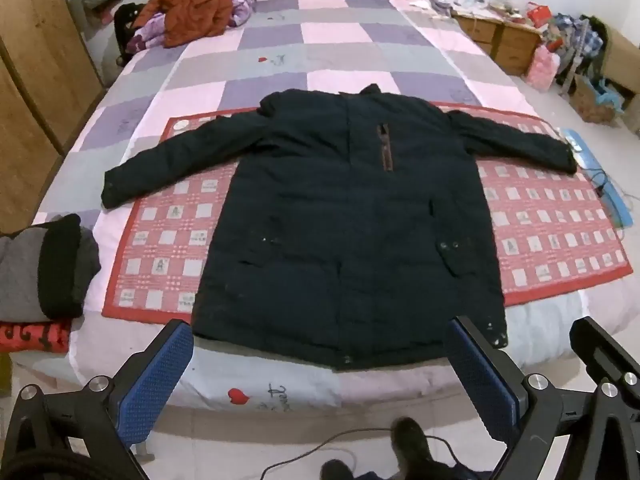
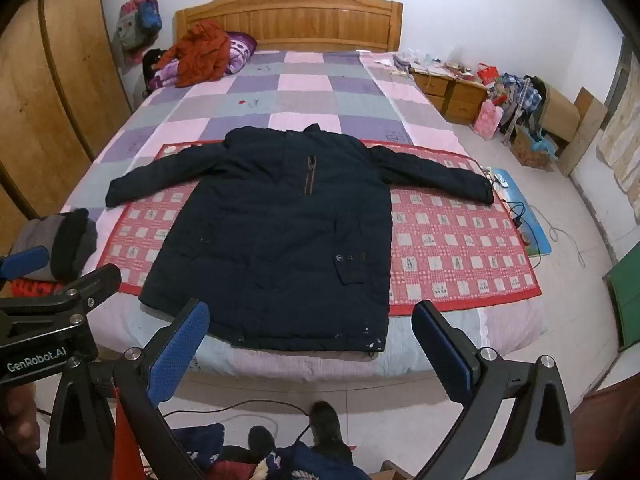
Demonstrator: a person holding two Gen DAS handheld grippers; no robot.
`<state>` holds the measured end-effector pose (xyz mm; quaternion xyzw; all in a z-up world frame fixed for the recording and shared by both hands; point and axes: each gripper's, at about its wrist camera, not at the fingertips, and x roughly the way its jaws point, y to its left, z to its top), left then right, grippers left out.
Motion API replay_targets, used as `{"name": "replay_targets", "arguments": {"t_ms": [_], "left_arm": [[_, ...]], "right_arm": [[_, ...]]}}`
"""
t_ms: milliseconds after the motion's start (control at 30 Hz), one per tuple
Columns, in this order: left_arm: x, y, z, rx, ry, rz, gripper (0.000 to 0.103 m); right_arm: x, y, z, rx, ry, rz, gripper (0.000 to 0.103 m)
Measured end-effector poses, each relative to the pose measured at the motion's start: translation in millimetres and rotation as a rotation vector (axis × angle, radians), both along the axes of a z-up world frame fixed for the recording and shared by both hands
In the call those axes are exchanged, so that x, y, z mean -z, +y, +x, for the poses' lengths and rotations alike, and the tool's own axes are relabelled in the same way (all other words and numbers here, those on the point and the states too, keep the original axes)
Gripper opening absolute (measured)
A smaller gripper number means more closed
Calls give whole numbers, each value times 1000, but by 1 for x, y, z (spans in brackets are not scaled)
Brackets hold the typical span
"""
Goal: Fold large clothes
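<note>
A large dark navy jacket (image 1: 344, 220) (image 2: 280, 232) lies flat, front up, with both sleeves spread sideways. It rests on a red checked mat (image 1: 560, 232) (image 2: 460, 248) on a bed with a patchwork quilt (image 1: 340, 36) (image 2: 312, 80). My left gripper (image 1: 318, 324) hovers open above the foot of the bed, its blue pads framing the jacket's hem, with nothing between them. My right gripper (image 2: 310, 306) is open too, just short of the hem and apart from the fabric. In the right wrist view, the left gripper's black body (image 2: 60, 300) shows at the left.
A folded grey and black pile (image 1: 44, 264) (image 2: 60, 240) sits at the bed's left edge. An orange jacket (image 1: 192, 4) lies by the wooden headboard. A wardrobe (image 2: 60, 100) lines the left wall, and a nightstand (image 2: 452, 96) stands on the right. A cable and the person's feet (image 2: 324, 424) are on the floor.
</note>
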<state>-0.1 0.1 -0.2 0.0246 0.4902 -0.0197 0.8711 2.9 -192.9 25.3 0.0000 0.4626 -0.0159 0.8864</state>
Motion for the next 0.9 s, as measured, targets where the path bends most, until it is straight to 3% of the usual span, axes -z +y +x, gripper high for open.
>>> {"name": "replay_targets", "arguments": {"t_ms": [900], "left_arm": [[-7, 5, -2, 3, -13, -8, 103]], "right_arm": [[1, 6, -1, 0, -8, 1, 103]]}}
